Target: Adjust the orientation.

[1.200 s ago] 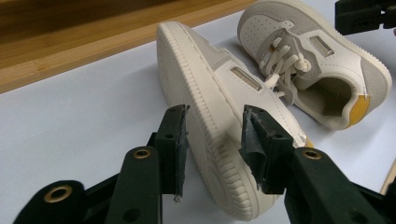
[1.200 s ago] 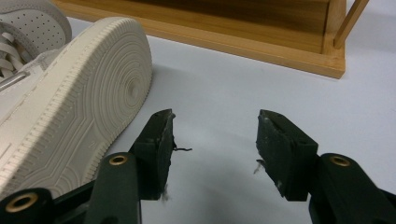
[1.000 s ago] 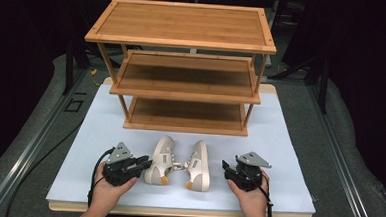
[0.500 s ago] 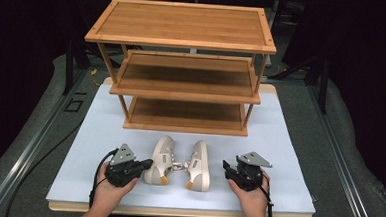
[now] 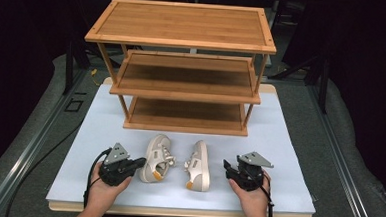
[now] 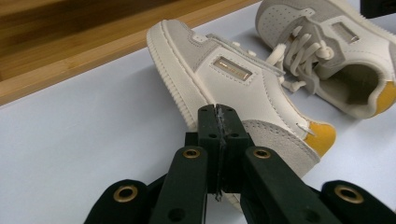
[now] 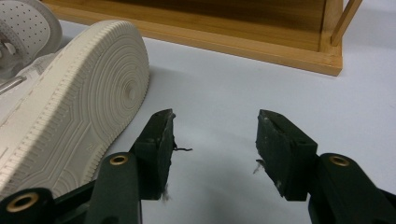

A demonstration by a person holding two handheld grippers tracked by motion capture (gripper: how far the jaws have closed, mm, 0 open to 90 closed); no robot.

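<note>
Two cream sneakers with yellow heel tabs lie on the white board in front of a wooden rack. The left shoe [image 5: 156,159] [image 6: 233,79] stands upright. The right shoe [image 5: 198,166] [image 6: 327,46] lies on its side, its ribbed sole [image 7: 79,130] turned toward my right gripper. My left gripper [image 5: 140,162] [image 6: 218,112] is shut with nothing between its jaws, its tip right at the left shoe's outer side. My right gripper [image 5: 226,165] [image 7: 215,135] is open over bare board, just right of the sole.
The three-shelf wooden rack [image 5: 187,83] [image 7: 233,37] [image 6: 70,37] stands at the back of the white board [image 5: 289,143], all shelves bare. Grey padded table surface [image 5: 39,145] and a metal rail run along the left. Dark surroundings beyond.
The left gripper's jaws have closed together and it has edged slightly toward the left shoe. The right gripper and both shoes have stayed put.
</note>
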